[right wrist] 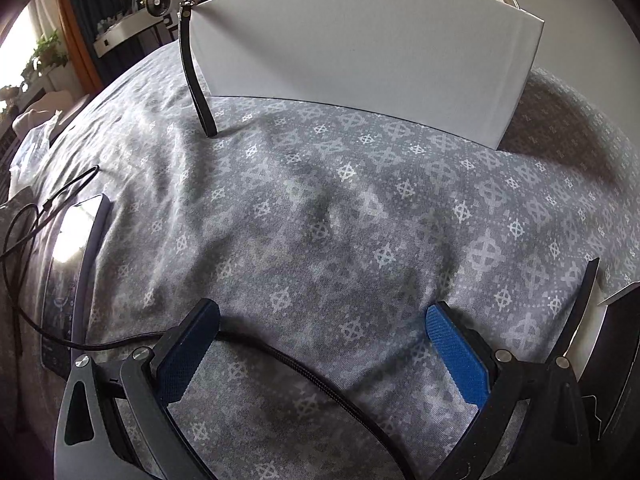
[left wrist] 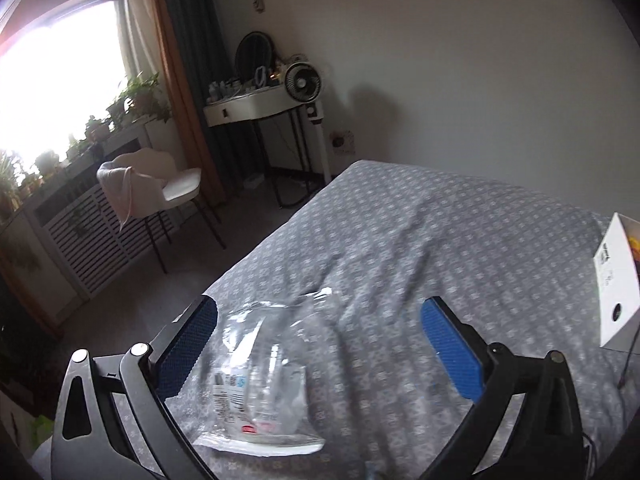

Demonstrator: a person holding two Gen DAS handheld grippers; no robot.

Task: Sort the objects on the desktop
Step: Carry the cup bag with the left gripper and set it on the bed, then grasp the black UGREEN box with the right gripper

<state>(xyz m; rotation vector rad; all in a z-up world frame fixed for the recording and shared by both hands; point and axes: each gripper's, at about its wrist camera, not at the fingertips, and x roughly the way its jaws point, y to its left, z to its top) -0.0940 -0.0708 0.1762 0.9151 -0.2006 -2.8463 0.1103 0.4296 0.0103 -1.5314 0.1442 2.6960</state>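
Observation:
In the left wrist view a clear plastic packet (left wrist: 262, 376) with a printed label lies on the grey patterned bedspread (left wrist: 440, 248). My left gripper (left wrist: 320, 320) is open, with the packet between its fingers, nearer the left pad. In the right wrist view my right gripper (right wrist: 322, 320) is open and empty just above the bedspread (right wrist: 320, 200). A black braided cable (right wrist: 304, 372) runs across between its fingers. A white box (right wrist: 360, 48) stands ahead, with a black strap (right wrist: 196, 84) hanging down its left side.
A phone or tablet (right wrist: 68, 264) with the cable plugged in lies at the left. A dark flat item (right wrist: 616, 352) sits at the right edge. The white box (left wrist: 618, 280) shows at the right of the left wrist view. The bed edge, a chair (left wrist: 160, 188) and the floor lie to the left.

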